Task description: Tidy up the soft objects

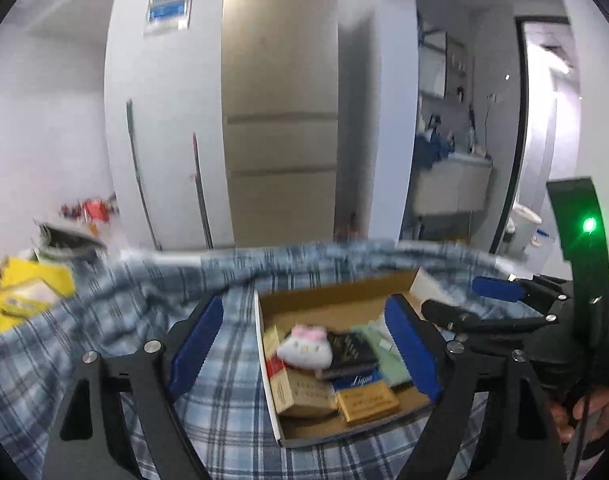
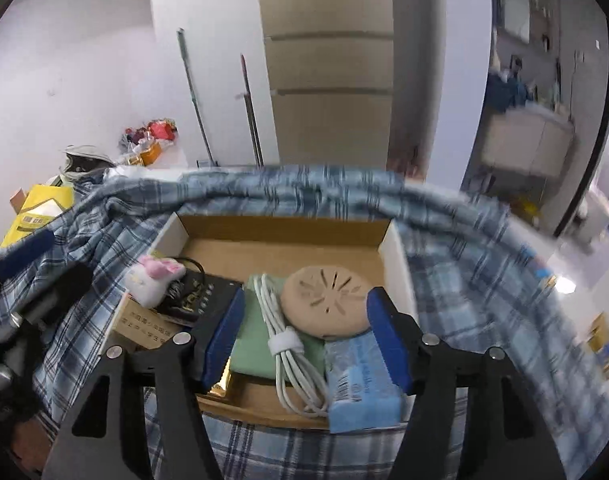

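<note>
On a plaid cloth (image 2: 456, 280), low in frame, the box (image 2: 396, 252) gathers plush (image 2: 154, 280), cable (image 2: 288, 344) and pad (image 2: 328, 304); both grippers, left (image 1: 304, 348) and right (image 2: 304, 332), hang released, empty.

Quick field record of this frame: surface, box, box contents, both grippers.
surface: blue plaid cloth, rumpled
box: open cardboard box resting on the cloth
soft toy: white plush with pink bow, at the box's left side, lying on a black box
other contents: tan round disc, white coiled cable, green pad, blue pack
left gripper: jaws open, nothing between them
right gripper: jaws open, above the box, holding nothing
</note>
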Tool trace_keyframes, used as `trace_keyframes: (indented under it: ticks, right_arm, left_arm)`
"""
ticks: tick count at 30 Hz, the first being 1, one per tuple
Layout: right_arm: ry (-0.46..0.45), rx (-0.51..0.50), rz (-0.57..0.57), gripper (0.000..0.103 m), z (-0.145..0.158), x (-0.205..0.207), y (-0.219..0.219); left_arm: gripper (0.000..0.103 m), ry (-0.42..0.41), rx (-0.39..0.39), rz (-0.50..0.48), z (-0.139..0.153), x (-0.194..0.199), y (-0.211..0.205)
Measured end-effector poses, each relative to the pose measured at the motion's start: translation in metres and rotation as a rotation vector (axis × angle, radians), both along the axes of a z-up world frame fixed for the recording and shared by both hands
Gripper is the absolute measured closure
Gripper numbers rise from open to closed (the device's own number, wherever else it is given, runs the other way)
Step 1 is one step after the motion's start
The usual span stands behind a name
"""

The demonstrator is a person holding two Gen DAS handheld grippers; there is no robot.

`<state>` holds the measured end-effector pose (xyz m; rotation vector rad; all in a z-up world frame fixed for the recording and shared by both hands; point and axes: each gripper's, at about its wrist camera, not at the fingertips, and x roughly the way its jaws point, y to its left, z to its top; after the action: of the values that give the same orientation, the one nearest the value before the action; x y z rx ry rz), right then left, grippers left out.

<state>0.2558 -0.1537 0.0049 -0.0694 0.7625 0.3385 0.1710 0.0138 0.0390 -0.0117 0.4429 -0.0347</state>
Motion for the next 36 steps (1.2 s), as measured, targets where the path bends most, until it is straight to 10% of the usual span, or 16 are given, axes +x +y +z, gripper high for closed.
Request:
trace_keyframes:
  ticks: [16,36]
  right_arm:
    - [-0.417,0.07,-0.035,0.009,0.097,-0.122,-0.038]
    - [-0.611,0.129,-0.008,0.0,0.044,-0.19,-0.045]
  left_arm:
    - [0.0,-0.322,-0.044,-0.049,0.069,-0.133,-0.007]
    - [0.0,-0.389,0.09,0.027,-0.017,-0.159,-0.025]
